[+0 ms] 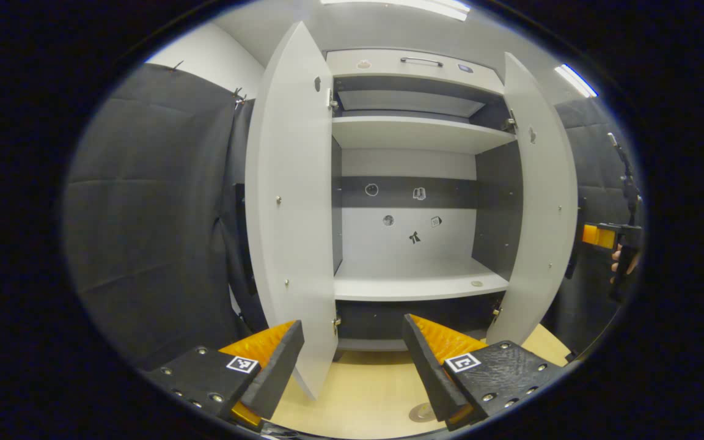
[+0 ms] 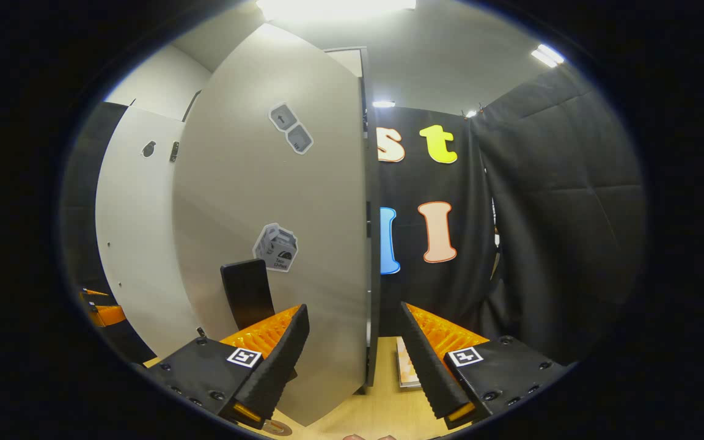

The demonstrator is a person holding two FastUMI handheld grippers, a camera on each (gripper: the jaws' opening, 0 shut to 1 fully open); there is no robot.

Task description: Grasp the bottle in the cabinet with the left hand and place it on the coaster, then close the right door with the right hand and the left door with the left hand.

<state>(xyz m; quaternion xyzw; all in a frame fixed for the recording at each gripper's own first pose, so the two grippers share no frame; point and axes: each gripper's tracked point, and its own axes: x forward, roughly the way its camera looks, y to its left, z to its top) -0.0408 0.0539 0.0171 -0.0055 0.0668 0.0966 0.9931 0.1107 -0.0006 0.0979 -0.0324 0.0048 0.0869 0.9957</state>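
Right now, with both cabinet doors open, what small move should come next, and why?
Probably swing the right gripper leftward against the right door to push it shut: its open fingers straddle that door's edge, and the cabinet shelf holds no bottle.

One tall grey cabinet [image 1: 416, 183]. Two pale grey flat doors: left door [image 1: 291, 201] and right door [image 1: 538, 201], both open. Two white shelves inside, upper [image 1: 416, 134] and lower [image 1: 416, 278]. One black handle [image 1: 421, 60] on the top drawer. Two orange-and-black two-finger grippers: left [image 1: 352, 360], right [image 2: 355, 360].
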